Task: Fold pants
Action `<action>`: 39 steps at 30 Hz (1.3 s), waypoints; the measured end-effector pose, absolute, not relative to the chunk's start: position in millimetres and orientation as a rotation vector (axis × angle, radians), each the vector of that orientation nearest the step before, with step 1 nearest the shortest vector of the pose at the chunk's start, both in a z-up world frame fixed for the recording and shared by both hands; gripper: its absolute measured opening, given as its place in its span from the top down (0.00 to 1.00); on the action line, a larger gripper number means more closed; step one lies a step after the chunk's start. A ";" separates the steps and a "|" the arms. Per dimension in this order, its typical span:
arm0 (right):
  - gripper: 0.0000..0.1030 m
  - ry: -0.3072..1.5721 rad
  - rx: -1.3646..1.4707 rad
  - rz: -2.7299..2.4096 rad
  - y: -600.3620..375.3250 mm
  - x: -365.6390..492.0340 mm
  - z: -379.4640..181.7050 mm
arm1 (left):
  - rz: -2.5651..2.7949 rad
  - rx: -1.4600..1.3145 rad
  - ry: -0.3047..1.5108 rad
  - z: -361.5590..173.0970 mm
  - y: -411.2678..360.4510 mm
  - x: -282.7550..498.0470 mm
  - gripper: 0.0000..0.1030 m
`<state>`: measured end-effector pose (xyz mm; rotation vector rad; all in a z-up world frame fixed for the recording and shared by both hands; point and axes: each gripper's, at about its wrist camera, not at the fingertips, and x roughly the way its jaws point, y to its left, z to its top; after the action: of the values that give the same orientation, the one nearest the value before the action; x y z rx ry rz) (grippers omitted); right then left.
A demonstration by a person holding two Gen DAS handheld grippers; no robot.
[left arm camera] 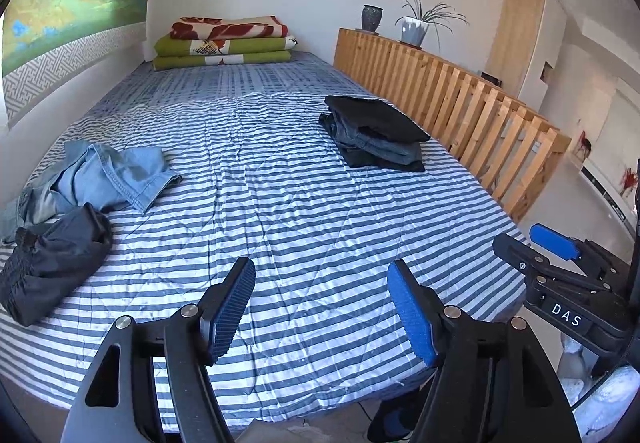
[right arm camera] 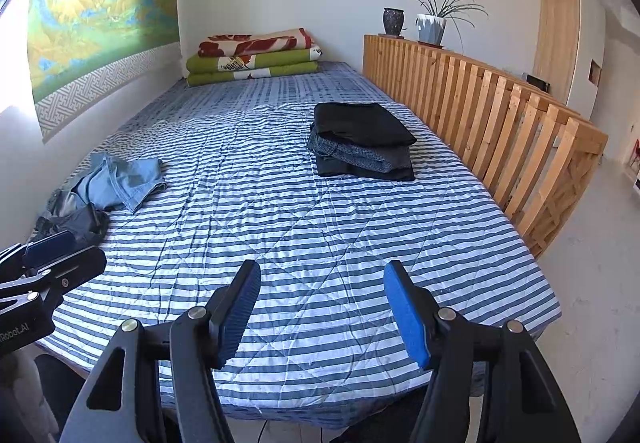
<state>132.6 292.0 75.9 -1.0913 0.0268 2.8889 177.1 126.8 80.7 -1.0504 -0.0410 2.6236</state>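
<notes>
Both claws hang released over the near end of the bed [left arm camera: 280,171], nothing between their pads: the left claw [left arm camera: 322,317] and the right claw [right arm camera: 322,313] side by side. Unfolded pants lie crumpled at the left edge, light blue jeans [left arm camera: 112,175] touching dark pants [left arm camera: 52,263]. A folded pants stack [right arm camera: 362,141] sits near the wooden railing [right arm camera: 500,103].

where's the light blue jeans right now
The light blue jeans lie crumpled at the left edge of the striped bed in both views, by the wall, just behind the dark unfolded pants.
</notes>
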 end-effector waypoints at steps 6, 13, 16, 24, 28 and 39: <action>0.42 0.016 -1.099 2.884 291.6 130.8 73.3 | 2.617 -1.056 -0.037 76.0 130.0 174.1 0.30; 0.42 0.024 -1.106 2.879 292.5 129.8 70.6 | 2.626 -1.062 -0.045 73.0 129.8 172.4 0.30; 0.42 0.020 -1.106 2.881 291.0 130.2 69.7 | 2.631 -1.063 -0.043 72.5 131.8 172.4 0.30; 0.41 0.015 -1.120 2.884 286.9 128.4 65.7 | 2.649 -1.060 -0.045 69.7 130.7 172.1 0.24; 0.41 0.015 -1.124 2.881 285.0 128.2 63.8 | 2.660 -1.060 -0.046 69.2 129.3 171.4 0.24; 0.40 0.017 -1.134 2.882 284.7 128.4 60.4 | 2.706 -1.050 -0.065 68.4 125.2 171.3 0.07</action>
<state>128.4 284.7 60.4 -1.1338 0.0172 2.8818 171.3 125.2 68.4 -1.0501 -0.0650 2.7062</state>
